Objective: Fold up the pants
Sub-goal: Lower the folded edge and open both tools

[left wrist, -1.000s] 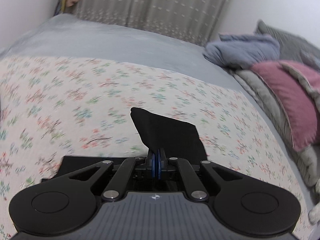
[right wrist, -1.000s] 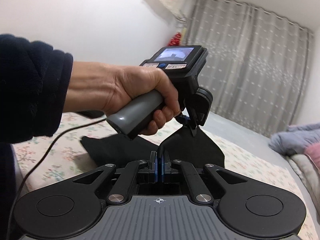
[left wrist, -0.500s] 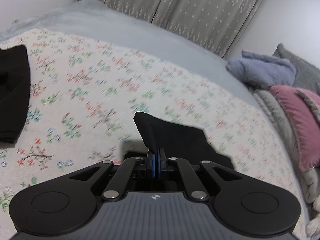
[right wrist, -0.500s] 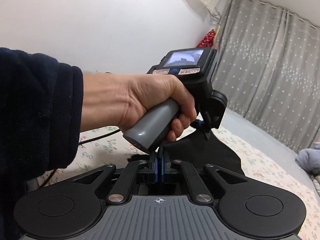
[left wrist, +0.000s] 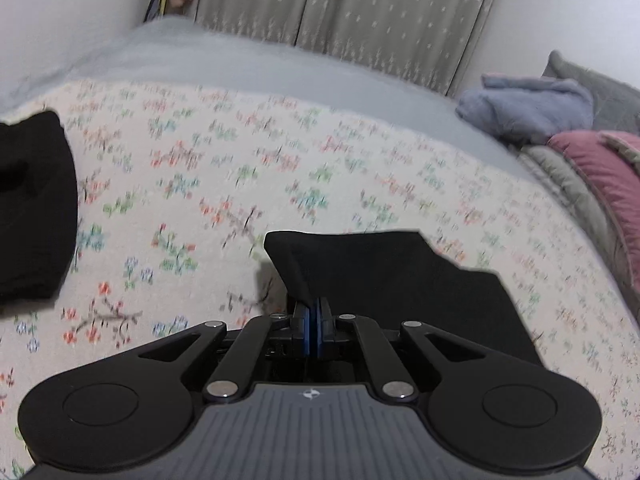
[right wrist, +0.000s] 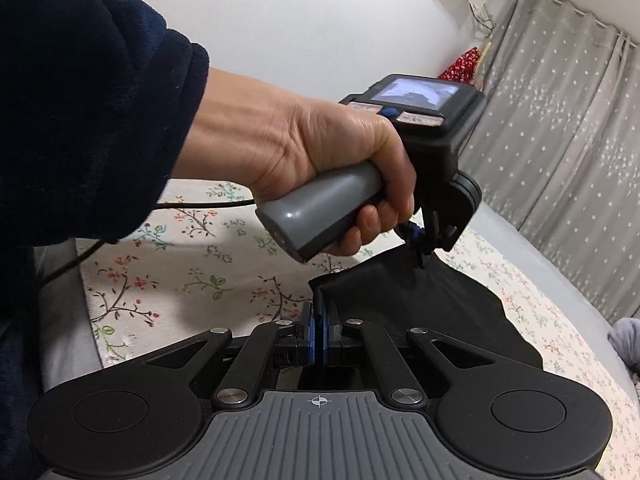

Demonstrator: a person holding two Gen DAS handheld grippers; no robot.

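The black pants [left wrist: 384, 276] hang lifted over the floral bedspread [left wrist: 240, 168]. My left gripper [left wrist: 313, 322] is shut on one corner of the pants' edge. My right gripper [right wrist: 319, 334] is shut on another corner of the pants [right wrist: 424, 296]. In the right wrist view the left gripper [right wrist: 420, 248], held in a bare hand [right wrist: 320, 152], pinches the far corner just ahead. Another part of the black cloth [left wrist: 32, 212] lies on the bedspread at the left of the left wrist view.
A grey sheet [left wrist: 260, 64] covers the far side of the bed. A blue-grey blanket [left wrist: 528, 104] and pink and grey pillows [left wrist: 604, 184] lie at the right. Grey curtains [left wrist: 360, 12] hang behind. A black cable [right wrist: 200, 204] trails over the bedspread.
Both grippers have carried the pants' edge along over the bed. The black cloth at the left has come into the left wrist view. Both grips are unchanged.
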